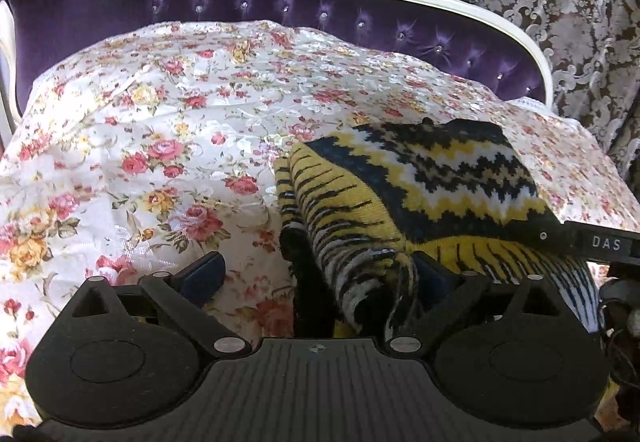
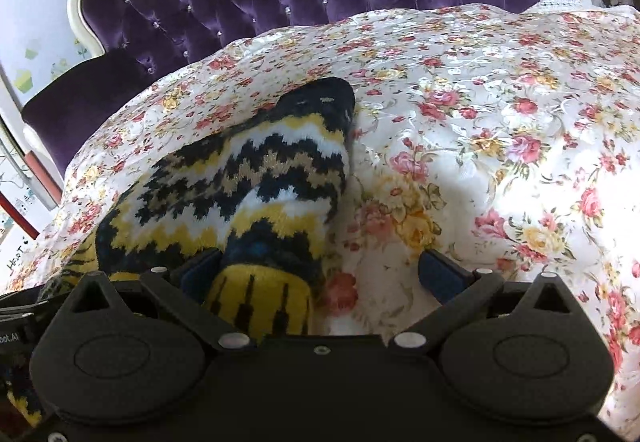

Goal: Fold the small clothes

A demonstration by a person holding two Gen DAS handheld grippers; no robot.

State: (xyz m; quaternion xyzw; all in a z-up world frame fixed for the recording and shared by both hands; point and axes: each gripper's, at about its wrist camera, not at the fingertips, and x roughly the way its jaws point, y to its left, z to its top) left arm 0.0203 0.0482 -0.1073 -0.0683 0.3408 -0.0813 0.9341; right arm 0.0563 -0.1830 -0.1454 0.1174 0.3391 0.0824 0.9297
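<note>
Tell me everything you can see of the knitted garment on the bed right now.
The knitted garment looks like thick wool: black, yellow, white and tan zigzag bands, with yellow ribbing streaked in black. It lies bunched and partly folded on the floral bedspread. Its striped edge sits between the open fingers of the left gripper; another ribbed end reaches between the open fingers of the right gripper. Neither clamps it.

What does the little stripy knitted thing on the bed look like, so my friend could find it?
Start at the purple buttoned headboard, then come down onto the shiny bedspread covered in roses. Lying on it, close to both grippers, is the knitted garment. It is the only woolly thing there, with black, yellow and white zigzag bands, nothing like the pink flowers around it.
</note>
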